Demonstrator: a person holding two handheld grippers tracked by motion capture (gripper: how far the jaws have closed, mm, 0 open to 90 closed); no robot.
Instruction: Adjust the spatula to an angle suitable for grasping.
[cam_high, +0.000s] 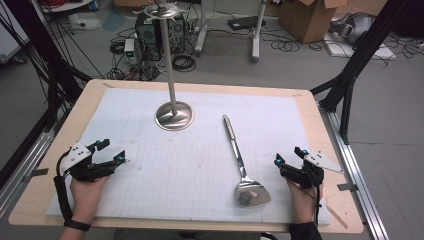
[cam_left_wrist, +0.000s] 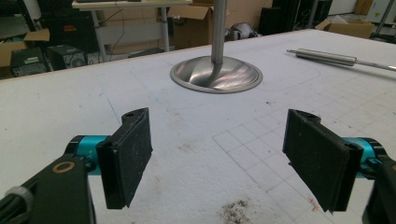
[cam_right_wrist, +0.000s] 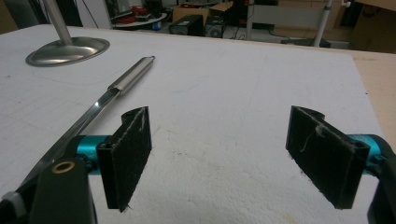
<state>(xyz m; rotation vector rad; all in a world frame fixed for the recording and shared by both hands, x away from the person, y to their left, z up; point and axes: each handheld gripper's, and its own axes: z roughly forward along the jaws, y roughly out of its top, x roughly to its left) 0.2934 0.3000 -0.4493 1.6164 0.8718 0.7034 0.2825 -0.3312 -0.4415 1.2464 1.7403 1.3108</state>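
Note:
A steel stand with a round base (cam_high: 174, 116) and a tall pole rises from the white gridded mat; its base (cam_left_wrist: 215, 74) lies ahead of my left gripper. A steel spatula (cam_high: 241, 160) lies on the mat with its handle pointing away and its blade near the front edge. Its handle (cam_left_wrist: 327, 57) (cam_right_wrist: 130, 77) shows in both gripper views. My left gripper (cam_high: 113, 151) (cam_left_wrist: 219, 158) rests at the mat's left, open and empty. At the right, beside the spatula's blade, my right gripper (cam_high: 289, 156) (cam_right_wrist: 219, 156) is also open with nothing between its jaws.
The white mat (cam_high: 150, 175) covers a wooden table (cam_high: 330, 150). Black frame struts (cam_high: 350, 75) stand at both sides. Behind the table the floor holds cables, computer boxes (cam_high: 150, 35) and cardboard boxes (cam_high: 305, 17).

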